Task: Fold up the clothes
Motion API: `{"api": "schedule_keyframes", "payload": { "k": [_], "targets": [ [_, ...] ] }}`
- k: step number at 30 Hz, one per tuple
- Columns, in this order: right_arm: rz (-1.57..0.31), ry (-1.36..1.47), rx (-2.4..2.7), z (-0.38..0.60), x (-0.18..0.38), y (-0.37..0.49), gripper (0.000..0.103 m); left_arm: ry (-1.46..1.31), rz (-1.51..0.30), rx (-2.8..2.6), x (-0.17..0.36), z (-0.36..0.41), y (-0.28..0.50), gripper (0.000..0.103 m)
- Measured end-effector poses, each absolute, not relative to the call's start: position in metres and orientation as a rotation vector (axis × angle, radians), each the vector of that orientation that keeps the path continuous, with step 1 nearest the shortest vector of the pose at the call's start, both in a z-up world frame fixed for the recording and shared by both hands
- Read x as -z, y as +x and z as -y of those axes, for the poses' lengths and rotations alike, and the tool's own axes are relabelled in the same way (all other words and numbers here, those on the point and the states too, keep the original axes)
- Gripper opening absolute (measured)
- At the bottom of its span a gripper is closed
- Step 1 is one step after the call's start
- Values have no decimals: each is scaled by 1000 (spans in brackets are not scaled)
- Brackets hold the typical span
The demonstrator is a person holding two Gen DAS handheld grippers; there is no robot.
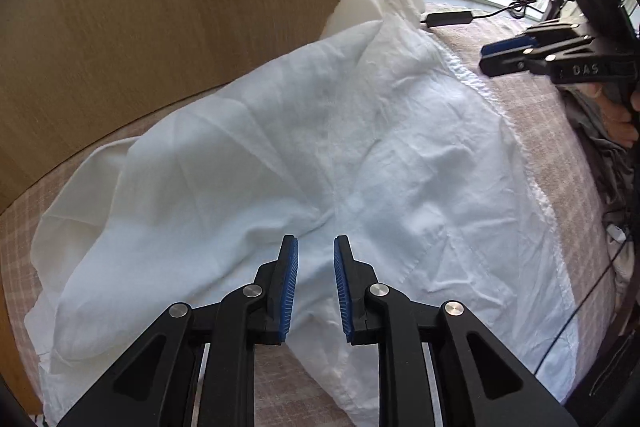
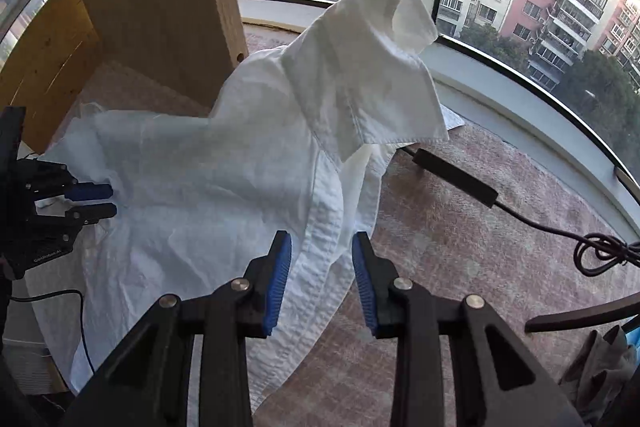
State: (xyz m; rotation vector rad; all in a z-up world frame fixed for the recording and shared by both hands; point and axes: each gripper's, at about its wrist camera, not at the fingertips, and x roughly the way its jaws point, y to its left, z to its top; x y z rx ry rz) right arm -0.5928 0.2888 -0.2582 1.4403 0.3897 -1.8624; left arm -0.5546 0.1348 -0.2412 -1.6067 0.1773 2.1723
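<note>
A white garment (image 1: 340, 155) lies crumpled on a pink checked bedcover (image 1: 532, 115); its far end stands up in a peak (image 2: 380, 39) against the window. My left gripper (image 1: 316, 243) hovers over the garment's near part, its blue pads a narrow gap apart with nothing pinched. In the right wrist view that left gripper (image 2: 106, 202) sits at the garment's left edge. My right gripper (image 2: 322, 239) is open, and the garment's thick stitched hem (image 2: 320, 227) runs down between its pads without being pressed. From the left wrist view, the right gripper (image 1: 486, 57) is off the garment's far right edge.
A wooden panel (image 1: 160, 27) rises along the left of the bed. A black power brick (image 2: 456, 179) with a coiled cable (image 2: 604, 251) lies on the bedcover near the window sill (image 2: 520, 99). Grey clothes (image 1: 600, 143) lie heaped at the right.
</note>
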Motion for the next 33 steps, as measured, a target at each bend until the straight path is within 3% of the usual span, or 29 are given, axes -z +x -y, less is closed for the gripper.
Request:
{"api": "schedule_keyframes", "payload": {
  "k": [2,4,7,13,18,22,25,29,33],
  "targets": [
    [-333,1484,1729,-284,271,-573,31,-1597,-171,-2112,247,-142,-545,21],
    [-436,1510,1691,-278,283,-556,31,-1639,-279,-2123,260,-145,-539,21],
    [-640,1482,1814,-288,283,-544,29,-1675,-262,-2174,262,-127,-535,19],
    [-418,1443,1843,-331,237,-525,30,-1642,-152,-2235,225,-113,-496,16],
    [-288,1493,1701,-307,256,-484,34,-1609,13,-2074,228,-140,-438,19],
    [-495,1470,1727,-285,287,-456,34,-1750,-11,-2066,263,-146,-399,19],
    [-580,1548,1748,-309,280,-440,34,-1854,-103,-2130,271,-121,-368,18],
    [-447,1505,1793,-355,233,-415,34,-1818,57,-2232,236,-83,-324,19],
    [-266,1462,1778,-384,192,-383,37,-1761,67,-2285,207,-75,-284,23]
  ]
}}
